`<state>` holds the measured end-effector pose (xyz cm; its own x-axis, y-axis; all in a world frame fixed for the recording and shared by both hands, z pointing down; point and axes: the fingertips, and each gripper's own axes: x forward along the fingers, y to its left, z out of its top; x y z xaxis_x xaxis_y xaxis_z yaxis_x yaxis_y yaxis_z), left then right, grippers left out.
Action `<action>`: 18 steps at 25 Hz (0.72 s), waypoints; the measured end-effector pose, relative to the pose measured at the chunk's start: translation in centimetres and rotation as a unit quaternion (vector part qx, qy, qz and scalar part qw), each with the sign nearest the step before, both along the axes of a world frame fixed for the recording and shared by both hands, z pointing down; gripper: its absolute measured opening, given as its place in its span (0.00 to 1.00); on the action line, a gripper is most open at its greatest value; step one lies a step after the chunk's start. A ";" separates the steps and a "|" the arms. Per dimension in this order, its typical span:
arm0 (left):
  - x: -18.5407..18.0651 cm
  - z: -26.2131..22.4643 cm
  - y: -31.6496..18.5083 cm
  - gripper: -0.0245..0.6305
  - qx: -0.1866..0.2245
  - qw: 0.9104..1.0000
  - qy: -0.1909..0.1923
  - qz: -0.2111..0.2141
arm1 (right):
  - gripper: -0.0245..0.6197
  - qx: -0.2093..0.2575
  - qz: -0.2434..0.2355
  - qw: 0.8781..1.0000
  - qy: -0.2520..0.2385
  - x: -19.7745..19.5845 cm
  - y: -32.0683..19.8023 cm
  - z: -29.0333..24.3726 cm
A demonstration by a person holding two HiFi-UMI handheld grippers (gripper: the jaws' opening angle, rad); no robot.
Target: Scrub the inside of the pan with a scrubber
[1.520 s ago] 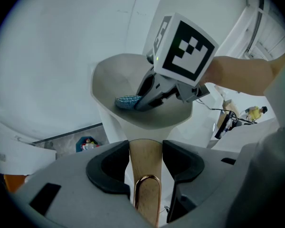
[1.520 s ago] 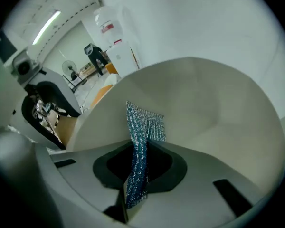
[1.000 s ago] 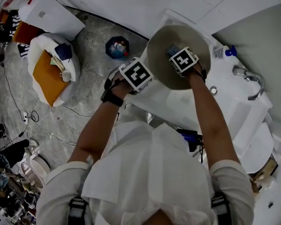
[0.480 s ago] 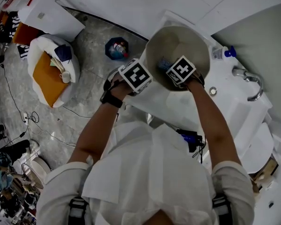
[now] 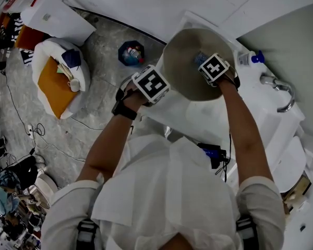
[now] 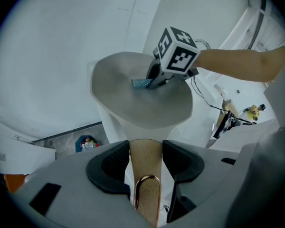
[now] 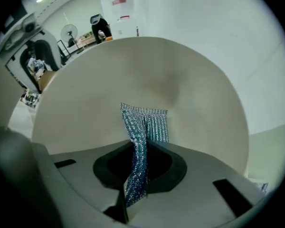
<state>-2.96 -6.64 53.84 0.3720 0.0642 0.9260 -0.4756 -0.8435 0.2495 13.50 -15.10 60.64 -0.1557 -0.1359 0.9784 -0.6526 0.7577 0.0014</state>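
Jaws of my left gripper [image 6: 146, 148] clamp the handle [image 6: 145, 167] of the pan [image 6: 128, 106]. Those of my right gripper [image 7: 138, 163] clamp the scrubber [image 7: 146, 122] against its inside. I judge scrubbing under way, not finished.

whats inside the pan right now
Only the blue scrubber, pinched in the right gripper, against the pan's bare inner surface. The patch under the scrubber is covered.

head cam: way up above the pan [image 5: 188, 72], staring steeply down, pretty far off | left gripper cam: sits at the pan's handle [image 6: 146, 158], looks along it into the pan, close | right gripper cam: right over the pan's inside, super close | shared: all three catch the pan's inside
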 end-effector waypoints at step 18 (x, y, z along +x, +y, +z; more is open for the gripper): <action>-0.2 -0.1 0.2 0.39 -0.009 1.000 -0.010 0.002 | 0.11 -0.209 -0.113 0.960 -0.150 -7.9 8.6 -0.7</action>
